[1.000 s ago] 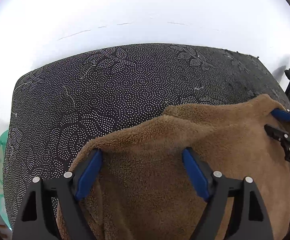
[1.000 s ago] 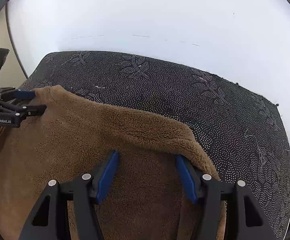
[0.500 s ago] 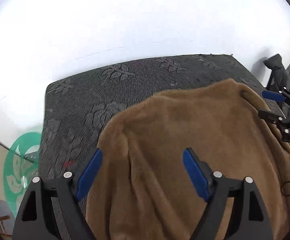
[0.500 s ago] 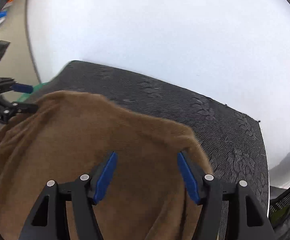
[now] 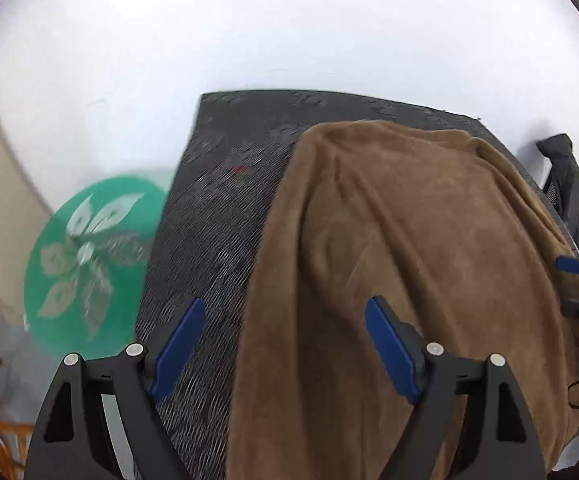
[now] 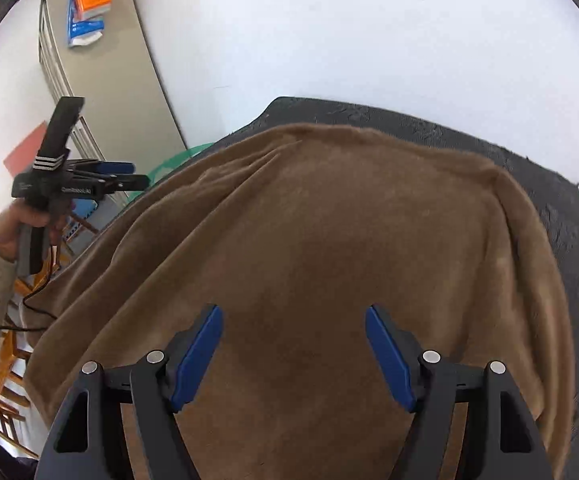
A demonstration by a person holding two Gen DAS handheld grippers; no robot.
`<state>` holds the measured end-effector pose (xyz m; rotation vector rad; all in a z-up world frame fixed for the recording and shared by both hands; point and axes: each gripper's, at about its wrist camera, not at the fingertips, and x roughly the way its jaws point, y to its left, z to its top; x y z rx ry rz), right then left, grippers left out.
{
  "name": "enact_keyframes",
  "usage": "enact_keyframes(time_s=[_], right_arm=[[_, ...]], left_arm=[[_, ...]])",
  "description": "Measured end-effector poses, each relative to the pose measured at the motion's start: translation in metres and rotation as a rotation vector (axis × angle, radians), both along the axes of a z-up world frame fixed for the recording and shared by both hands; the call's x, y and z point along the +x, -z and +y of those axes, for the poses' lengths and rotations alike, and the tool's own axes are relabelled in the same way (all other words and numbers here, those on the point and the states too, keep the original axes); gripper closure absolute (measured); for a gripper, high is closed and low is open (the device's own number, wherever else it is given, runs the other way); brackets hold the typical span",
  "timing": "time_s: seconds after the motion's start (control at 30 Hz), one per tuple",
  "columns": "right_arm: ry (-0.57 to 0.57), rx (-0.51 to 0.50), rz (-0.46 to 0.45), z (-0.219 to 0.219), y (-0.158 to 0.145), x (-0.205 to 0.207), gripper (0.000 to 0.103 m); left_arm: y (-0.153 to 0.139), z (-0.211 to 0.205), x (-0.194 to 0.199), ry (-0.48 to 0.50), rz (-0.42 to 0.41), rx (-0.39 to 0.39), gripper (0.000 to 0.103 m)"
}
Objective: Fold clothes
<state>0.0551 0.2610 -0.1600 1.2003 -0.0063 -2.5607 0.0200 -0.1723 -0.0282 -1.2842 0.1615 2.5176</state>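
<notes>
A brown fleece garment lies spread over a dark patterned cloth on the table; it also fills the right wrist view. My left gripper is open and empty, raised above the garment's left edge. My right gripper is open and empty above the garment's middle. The left gripper shows at the left of the right wrist view, apart from the garment. The right gripper shows at the right edge of the left wrist view.
A white wall stands behind the table. A green round emblem is on the floor at the left. A grey cabinet with coloured boxes stands at the back left. A dark chair is at the right. Wooden chair legs are at the lower left.
Both grippers have lifted up and back from the garment's far edge. The garment now lies flat over the table, and more of the room shows.
</notes>
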Motion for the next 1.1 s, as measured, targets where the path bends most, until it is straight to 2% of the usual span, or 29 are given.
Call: enact_keyframes(time_s=[0.1,0.27,0.37,0.5,0.63,0.83,0.9,0.93,1.0,1.1], right_arm=[[0.045,0.030,-0.004,-0.002,0.014,0.005,0.027],[0.122,0.137,-0.051,-0.002,0.050,-0.001,0.026],[0.118,0.141,-0.038,-0.003,0.051,-0.002,0.017],[0.091,0.154,-0.071,-0.008,0.057,-0.008,0.003],[0.080,0.169,-0.075,-0.009,0.061,-0.008,0.001],[0.084,0.169,-0.073,-0.013,0.067,-0.008,0.001],[0.090,0.171,-0.073,-0.016,0.067,-0.009,0.001],[0.090,0.170,-0.072,-0.016,0.067,-0.007,0.001],[0.091,0.170,-0.072,-0.017,0.068,-0.008,0.001],[0.091,0.169,-0.072,-0.016,0.066,-0.003,0.001]], left_arm=[[0.008,-0.013,0.017,-0.025,-0.012,-0.009,0.017],[0.030,-0.014,0.020,-0.060,-0.041,-0.089,0.017],[0.040,-0.001,0.014,-0.040,-0.052,-0.112,0.017],[0.053,0.017,0.006,-0.010,-0.061,-0.147,0.017],[0.063,0.039,-0.004,0.012,-0.053,-0.202,0.017],[0.066,0.036,-0.020,-0.029,-0.061,-0.141,0.015],[0.069,0.028,-0.023,-0.063,-0.062,-0.121,0.002],[0.072,0.023,-0.023,-0.079,-0.060,-0.109,0.001],[0.079,0.011,-0.024,-0.111,-0.080,-0.053,0.000],[0.073,0.002,-0.022,-0.124,-0.090,0.050,0.000]])
